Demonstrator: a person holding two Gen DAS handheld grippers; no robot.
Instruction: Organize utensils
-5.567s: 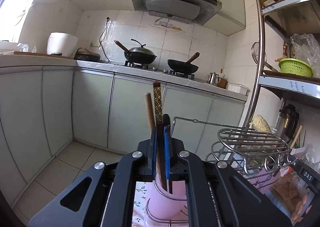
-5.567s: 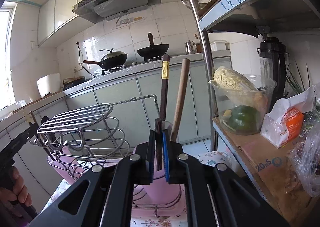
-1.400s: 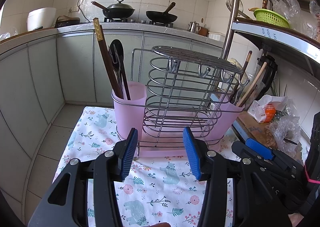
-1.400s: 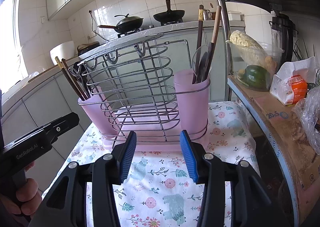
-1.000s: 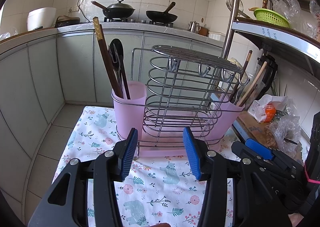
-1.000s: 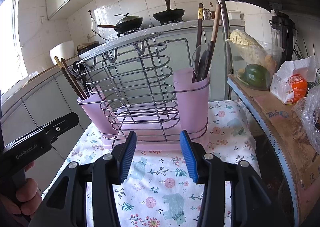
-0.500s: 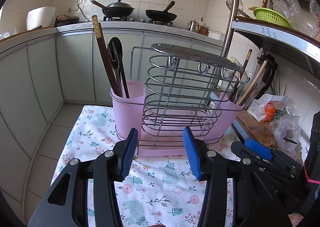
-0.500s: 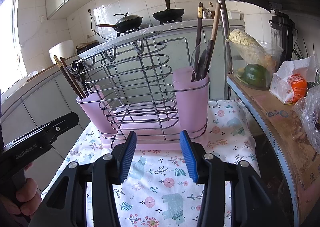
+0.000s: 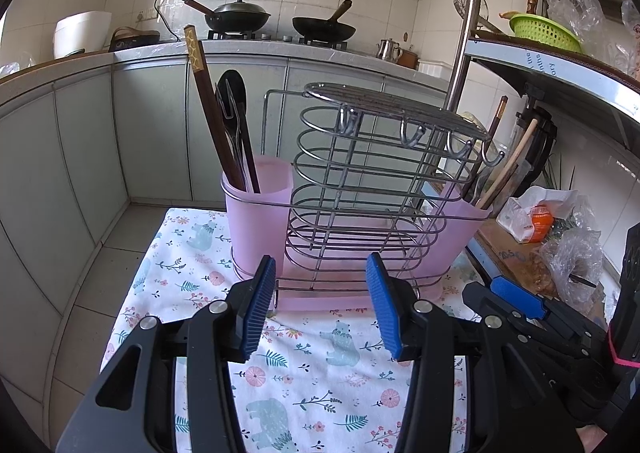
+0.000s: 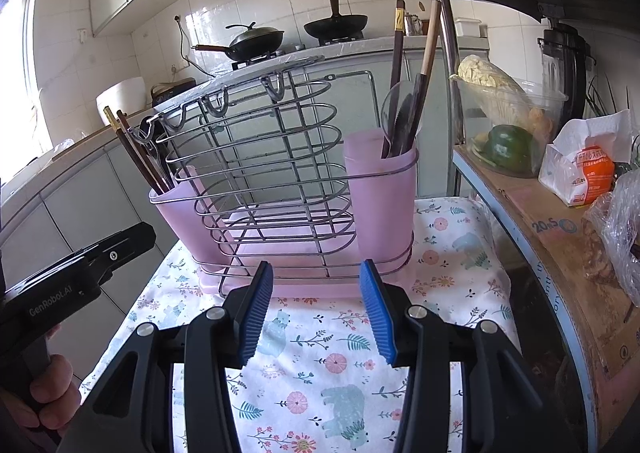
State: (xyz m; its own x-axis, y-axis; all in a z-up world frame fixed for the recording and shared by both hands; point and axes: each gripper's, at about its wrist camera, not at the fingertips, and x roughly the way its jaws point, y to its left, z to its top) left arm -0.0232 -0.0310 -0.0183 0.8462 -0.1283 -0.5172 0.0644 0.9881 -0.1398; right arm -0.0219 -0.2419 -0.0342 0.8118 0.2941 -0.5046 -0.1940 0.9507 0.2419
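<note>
Holding both claws wide and empty, left claw (image 9: 321,307) and right claw (image 10: 316,309) hover near the rack (image 10: 280,189); check the utensils (image 9: 232,133) stand snug in their cups.

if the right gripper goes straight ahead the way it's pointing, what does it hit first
Probably the pink tray under the wire rack, which lies just beyond the open right gripper. Depth is hard to judge.
</note>
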